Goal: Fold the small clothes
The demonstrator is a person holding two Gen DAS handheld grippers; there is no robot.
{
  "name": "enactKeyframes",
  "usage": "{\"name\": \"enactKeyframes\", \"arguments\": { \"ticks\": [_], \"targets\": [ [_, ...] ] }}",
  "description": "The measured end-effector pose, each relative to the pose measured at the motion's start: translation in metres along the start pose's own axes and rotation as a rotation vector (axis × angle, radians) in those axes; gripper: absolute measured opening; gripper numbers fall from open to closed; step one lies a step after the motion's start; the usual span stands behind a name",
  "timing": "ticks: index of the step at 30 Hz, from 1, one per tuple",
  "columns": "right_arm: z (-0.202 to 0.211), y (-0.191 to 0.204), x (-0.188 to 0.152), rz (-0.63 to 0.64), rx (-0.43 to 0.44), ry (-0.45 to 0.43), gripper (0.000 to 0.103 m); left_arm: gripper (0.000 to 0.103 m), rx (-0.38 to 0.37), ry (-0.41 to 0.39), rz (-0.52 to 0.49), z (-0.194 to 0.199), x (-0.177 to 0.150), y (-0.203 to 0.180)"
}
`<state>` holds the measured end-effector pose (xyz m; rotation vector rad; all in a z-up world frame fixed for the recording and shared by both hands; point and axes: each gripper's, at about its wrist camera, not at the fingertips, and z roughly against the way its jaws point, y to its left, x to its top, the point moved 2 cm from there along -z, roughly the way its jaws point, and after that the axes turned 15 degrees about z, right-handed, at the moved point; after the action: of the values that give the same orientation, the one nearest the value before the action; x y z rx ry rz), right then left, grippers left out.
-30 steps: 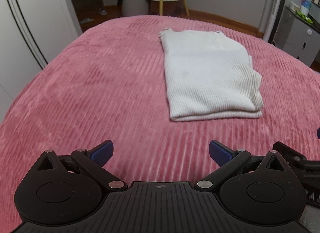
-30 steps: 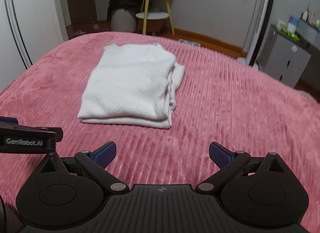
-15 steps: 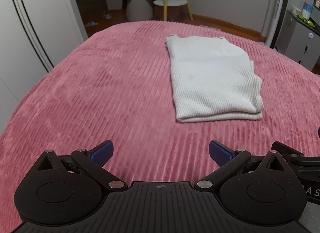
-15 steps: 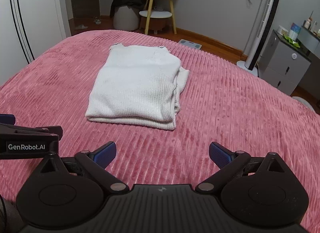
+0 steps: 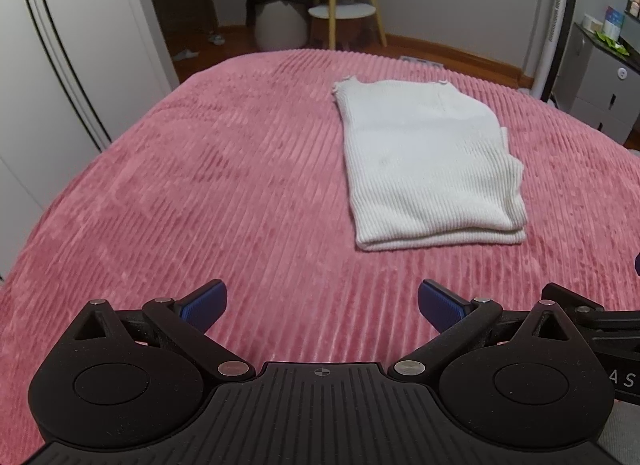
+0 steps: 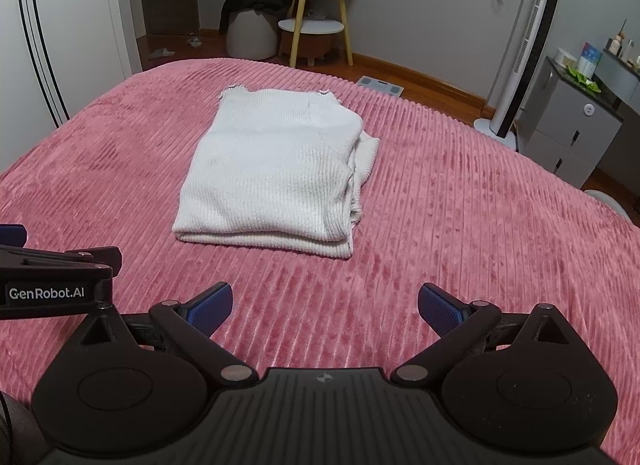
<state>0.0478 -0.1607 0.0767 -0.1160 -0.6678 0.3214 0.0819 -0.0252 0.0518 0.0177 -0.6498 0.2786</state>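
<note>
**Pink bedspread, folded knit ahead of both grippers**

Pink ribbed bedspread (image 5: pixel 224 193) fills the left wrist view. The white knit garment (image 5: pixel 428 169) lies folded, ahead and to the right, long axis running away; the left gripper (image 5: pixel 322 305) hovers low, jaws spread, empty.

Right wrist view: the garment (image 6: pixel 276 169) lies ahead, slightly left; the right gripper (image 6: pixel 325 305), level and equally wide and empty, looks a little nearer.

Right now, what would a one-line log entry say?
left gripper: open, empty | right gripper: open, empty | white knit garment: folded, flat on pink bedspread | contact: none
</note>
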Motion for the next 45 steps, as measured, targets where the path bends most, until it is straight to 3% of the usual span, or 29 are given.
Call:
{"name": "enactKeyframes", "arguments": {
  "ticks": [45],
  "targets": [
    [0.010, -0.008, 0.002, -0.035, 0.002, -0.012, 0.099, 0.103, -0.004, -0.027, -0.004, 0.012, 0.002, 0.000]
  ]
}}
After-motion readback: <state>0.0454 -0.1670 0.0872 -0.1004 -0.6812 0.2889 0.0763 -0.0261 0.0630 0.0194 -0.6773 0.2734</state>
